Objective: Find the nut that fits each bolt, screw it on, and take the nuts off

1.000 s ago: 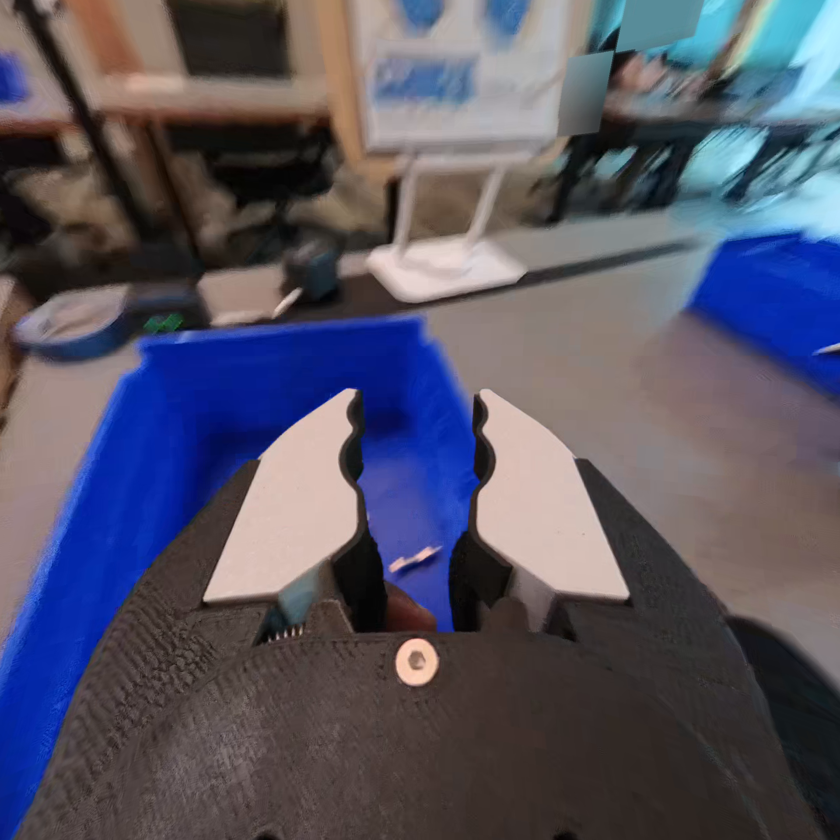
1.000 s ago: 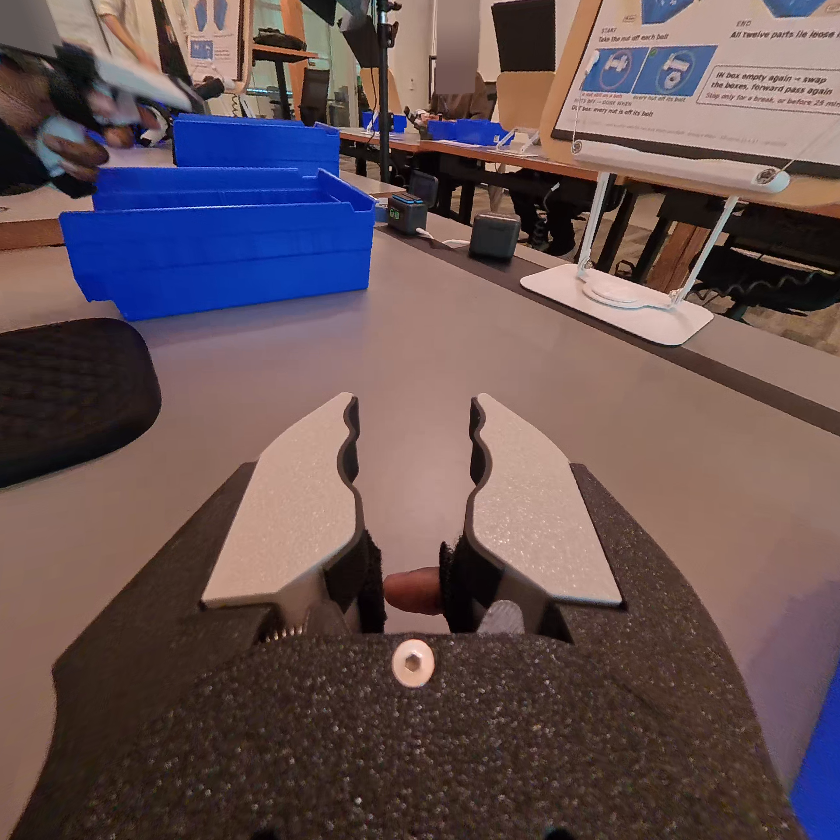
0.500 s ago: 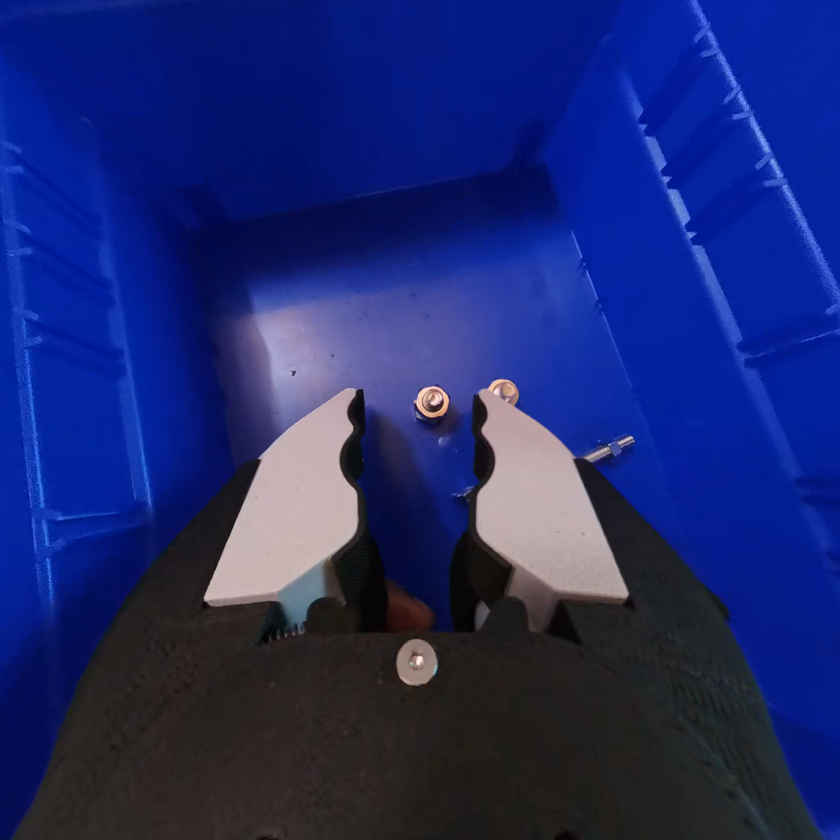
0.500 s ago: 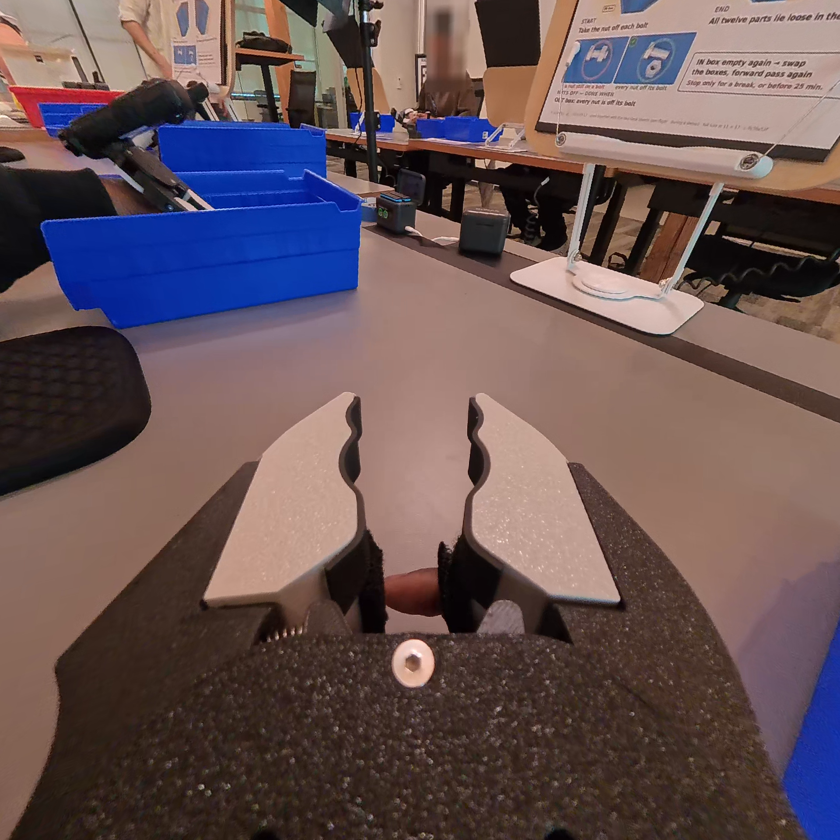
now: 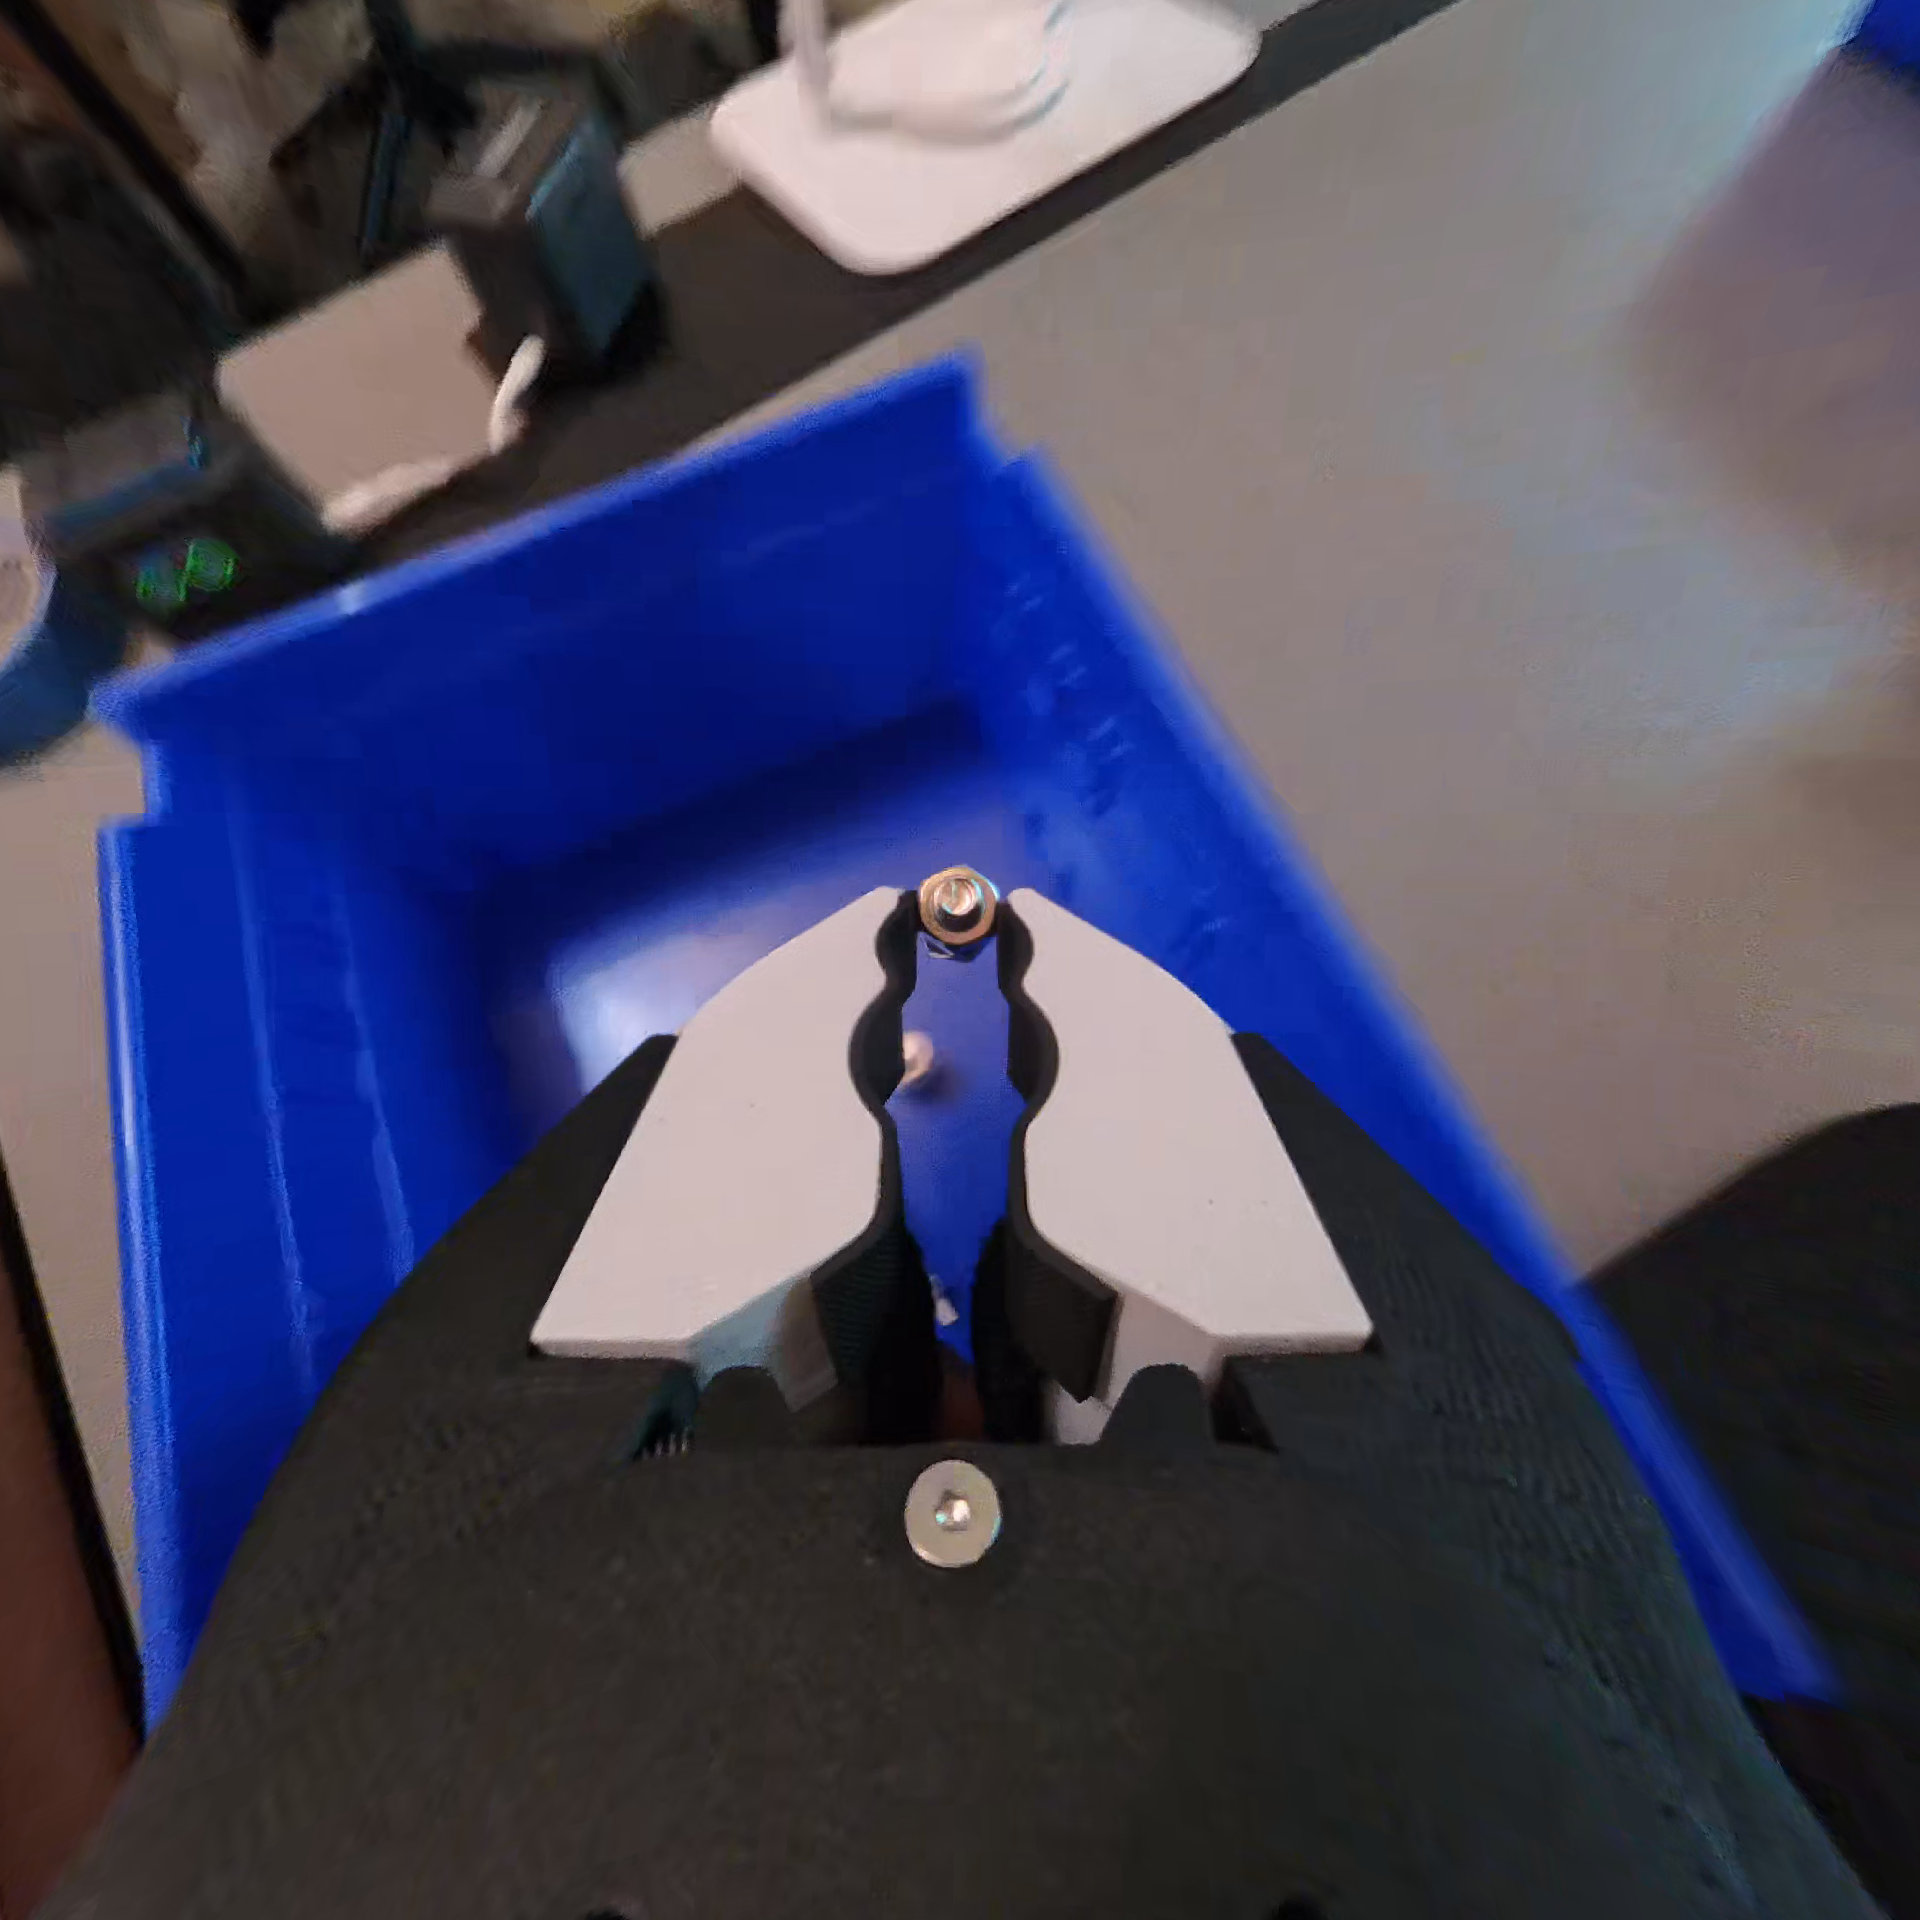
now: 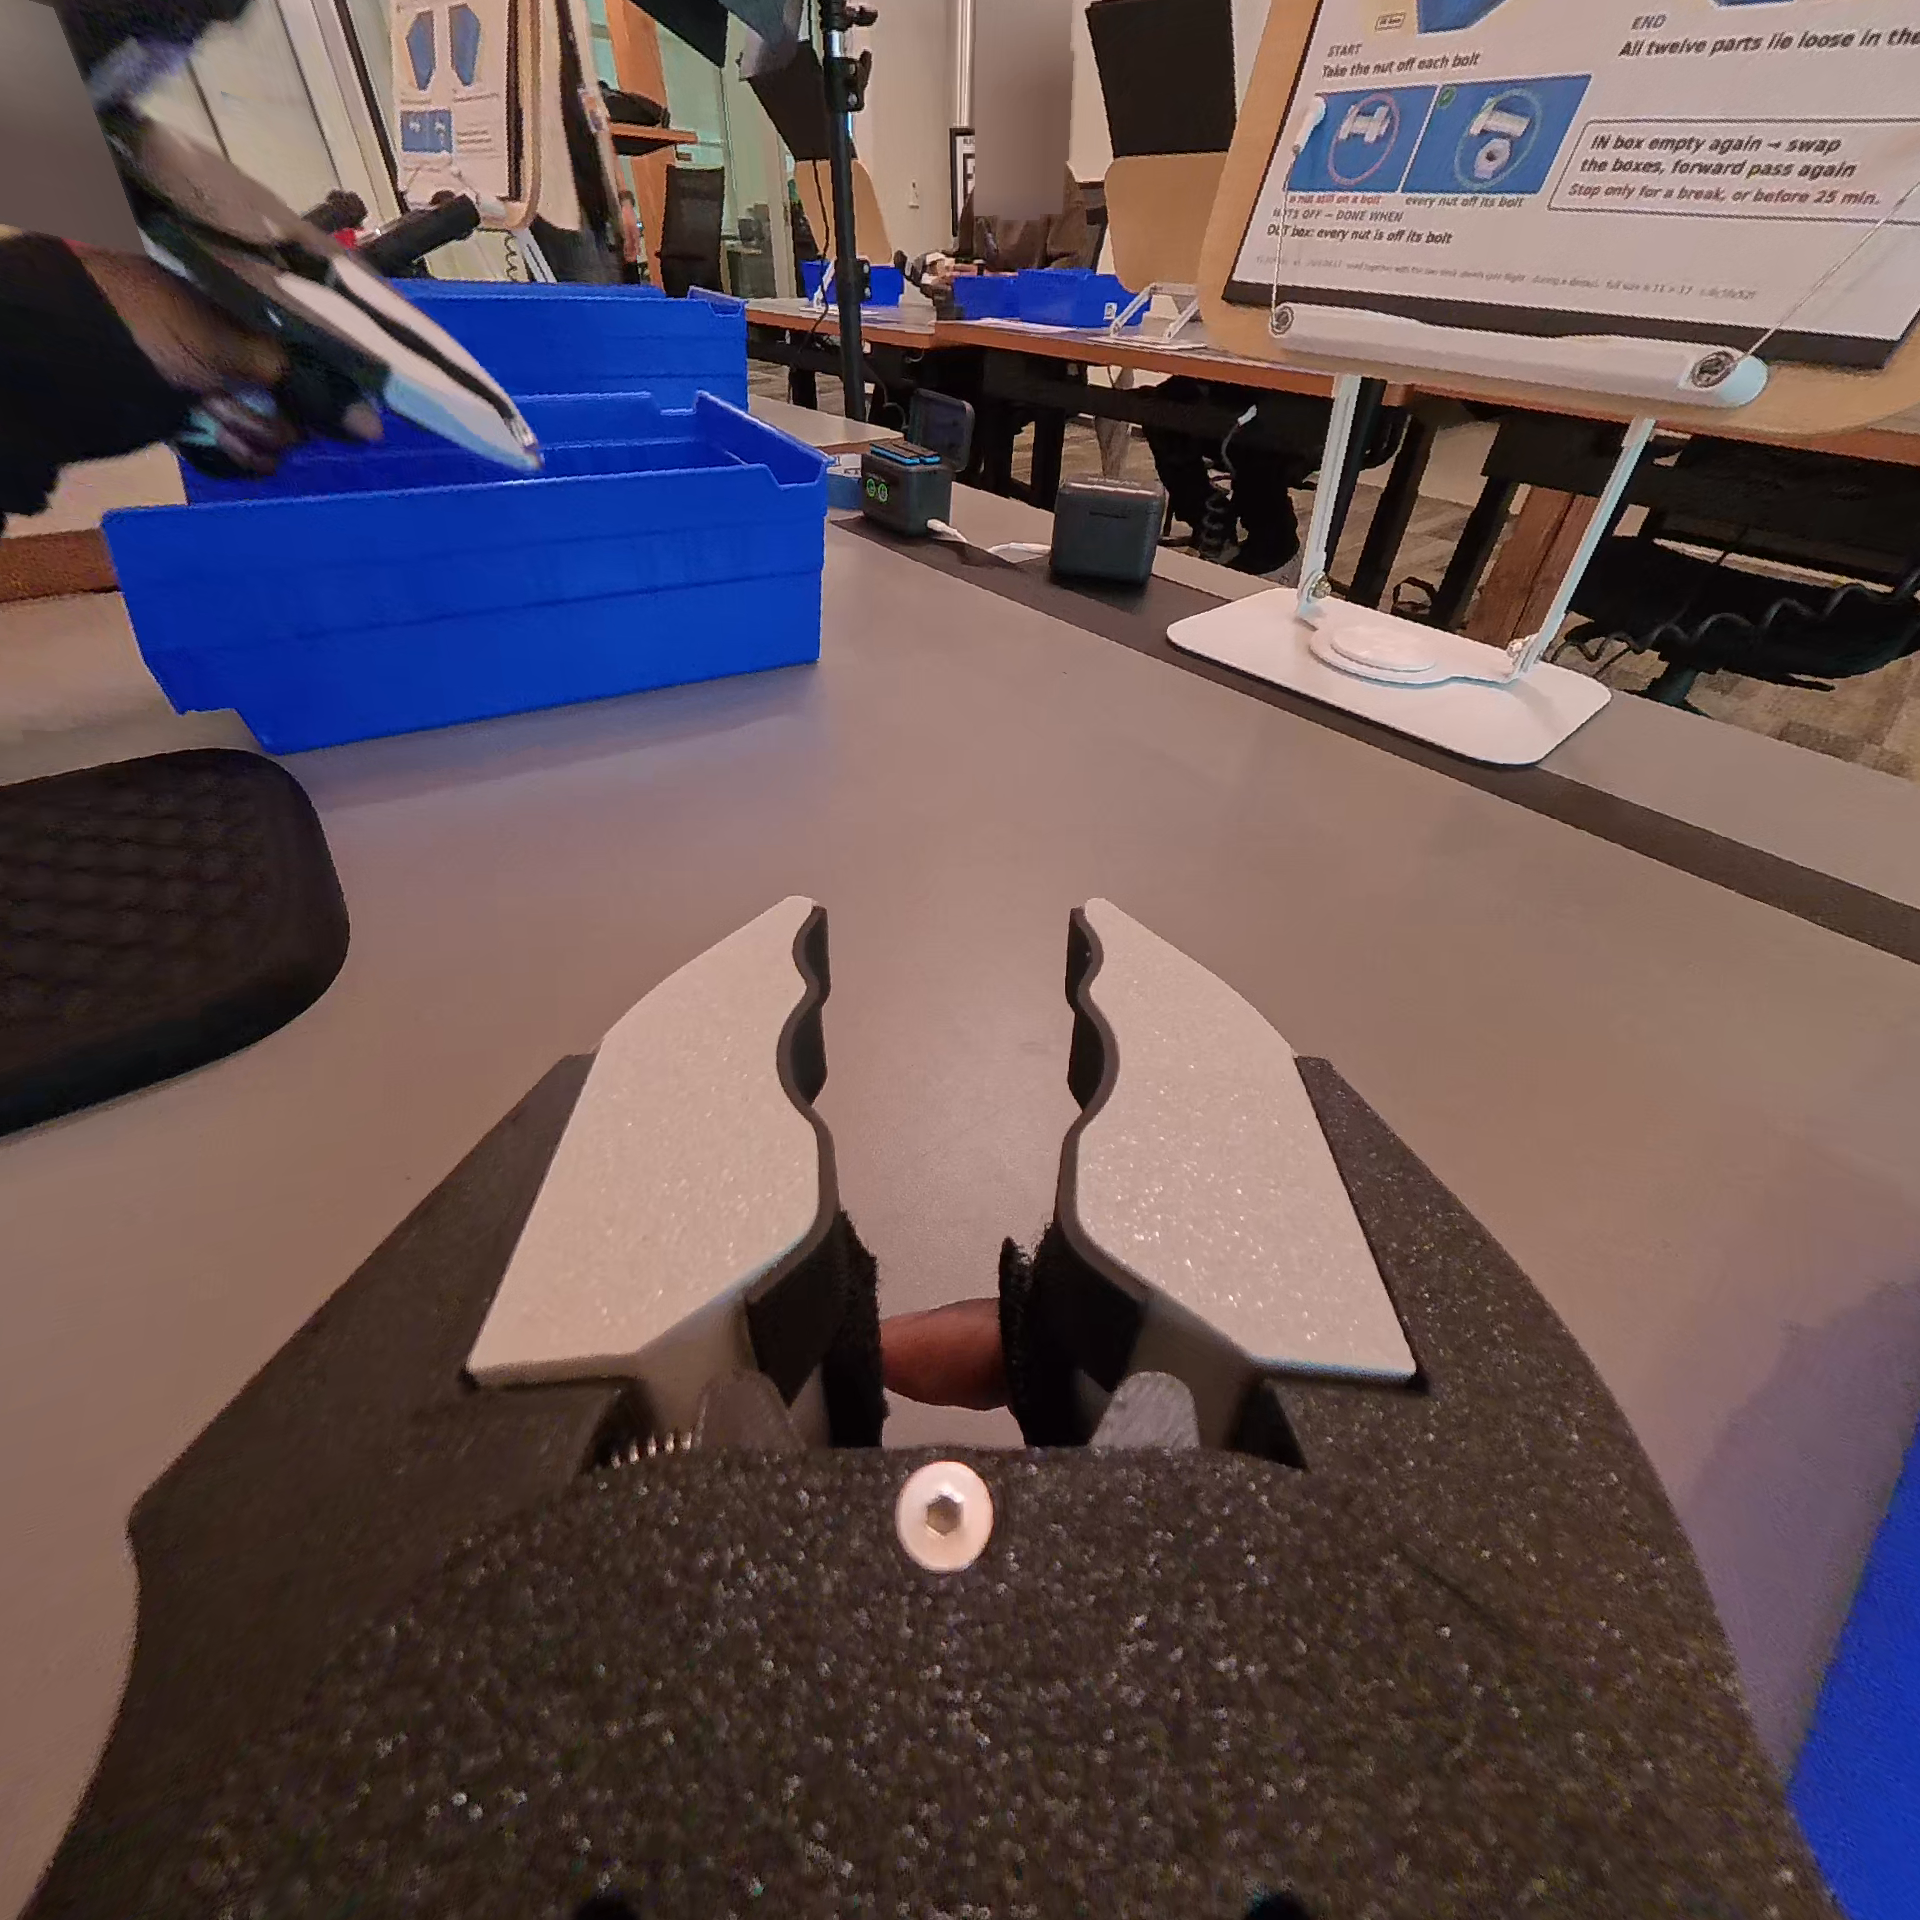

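Nut (image 5: 957,914) now between tool (image 5: 957,906) tips

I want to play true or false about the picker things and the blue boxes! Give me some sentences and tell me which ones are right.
1. The left gripper pinches a small shiny bolt with a nut on it at its fingertips. True.
2. The right gripper is holding a nut. False: its fingers stand apart with only the grey table between them.
3. The left gripper is above a blue bin. True.
4. The blue bin under the left gripper has nothing left inside. False: another small metal part lies on its floor.
5. A white stand sits on the table to the right gripper's front right. True.
6. The pad beside the right gripper is white. False: it is black.
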The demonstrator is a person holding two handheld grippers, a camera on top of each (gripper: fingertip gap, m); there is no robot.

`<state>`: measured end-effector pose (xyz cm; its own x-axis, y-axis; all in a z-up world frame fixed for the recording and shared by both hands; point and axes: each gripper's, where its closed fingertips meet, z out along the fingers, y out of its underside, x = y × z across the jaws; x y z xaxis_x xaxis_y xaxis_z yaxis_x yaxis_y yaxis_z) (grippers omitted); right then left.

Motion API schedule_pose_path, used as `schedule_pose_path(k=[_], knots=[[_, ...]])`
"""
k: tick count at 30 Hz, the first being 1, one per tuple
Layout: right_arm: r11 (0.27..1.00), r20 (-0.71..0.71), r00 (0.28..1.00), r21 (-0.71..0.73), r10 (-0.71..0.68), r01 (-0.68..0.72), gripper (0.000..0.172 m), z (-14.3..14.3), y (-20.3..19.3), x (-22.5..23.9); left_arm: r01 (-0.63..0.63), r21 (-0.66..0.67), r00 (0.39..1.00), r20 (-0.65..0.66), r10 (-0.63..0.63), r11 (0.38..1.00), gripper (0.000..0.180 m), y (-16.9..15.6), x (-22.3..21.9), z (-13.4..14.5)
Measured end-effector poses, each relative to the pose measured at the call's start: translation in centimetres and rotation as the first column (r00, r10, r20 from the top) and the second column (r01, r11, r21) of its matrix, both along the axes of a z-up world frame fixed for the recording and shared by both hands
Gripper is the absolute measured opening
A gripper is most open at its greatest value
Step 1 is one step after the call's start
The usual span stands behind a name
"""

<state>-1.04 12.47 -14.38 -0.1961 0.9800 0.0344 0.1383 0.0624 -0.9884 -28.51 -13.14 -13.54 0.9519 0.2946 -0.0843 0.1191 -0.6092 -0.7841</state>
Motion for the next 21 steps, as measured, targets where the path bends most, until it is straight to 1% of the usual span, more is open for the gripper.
schedule_pose_path(k=[2,4,6,7,10,13,15,17,20,21], knots=[[1.0,0.001,1.0,0.002,0.001,-0.001,0.044,0.0,0.0,0.0,0.105,0.04,0.994,-0.031,-0.104,0.994,0.015,2.4,3.7,2.6],[1.0,0.002,1.0,0.003,0.001,-0.001,0.044,0.0,0.0,0.0,0.226,0.051,0.973,-0.049,-0.224,0.973,0.015,4.8,8.1,4.2],[1.0,0.002,1.0,0.002,0.002,-0.002,0.044,0.0,-0.1,0.0,0.346,0.053,0.938,-0.06,-0.343,0.937,0.015,7.3,12.6,4.6],[1.0,0.001,1.0,0.002,0.002,-0.002,0.044,0.0,-0.1,0.0,0.401,0.044,0.915,-0.055,-0.399,0.915,0.015,8.4,14.8,4.2],[1.0,0.004,1.0,0.002,0.005,-0.005,0.044,-0.1,-0.1,0.1,0.523,0.003,0.852,-0.027,-0.523,0.852,0.015,11.2,20.2,1.8],[1.0,0.005,1.0,0.0,0.009,-0.009,0.043,-0.1,-0.2,0.1,0.611,-0.028,0.792,0.037,-0.61,0.791,0.015,13.5,24.3,-1.7],[1.0,0.007,1.0,-0.001,0.012,-0.012,0.043,-0.1,-0.2,0.1,0.648,-0.066,0.761,0.078,-0.644,0.759,0.015,14.5,26.1,-4.5],[1.0,0.011,1.0,-0.001,0.019,-0.019,0.043,-0.2,-0.3,0.1,0.689,-0.067,0.724,0.123,-0.679,0.722,0.015,15.1,27.8,-6.4],[0.999,0.021,0.999,0.01,0.04,-0.041,0.042,-0.4,-0.7,0.1,0.723,-0.079,0.689,0.153,-0.709,0.686,0.015,15.5,29.4,-8.0],[0.999,0.027,0.998,0.016,0.049,-0.05,0.041,-0.5,-0.9,0.1,0.727,-0.095,0.686,0.151,-0.712,0.68,0.015,15.5,29.6,-8.4]])
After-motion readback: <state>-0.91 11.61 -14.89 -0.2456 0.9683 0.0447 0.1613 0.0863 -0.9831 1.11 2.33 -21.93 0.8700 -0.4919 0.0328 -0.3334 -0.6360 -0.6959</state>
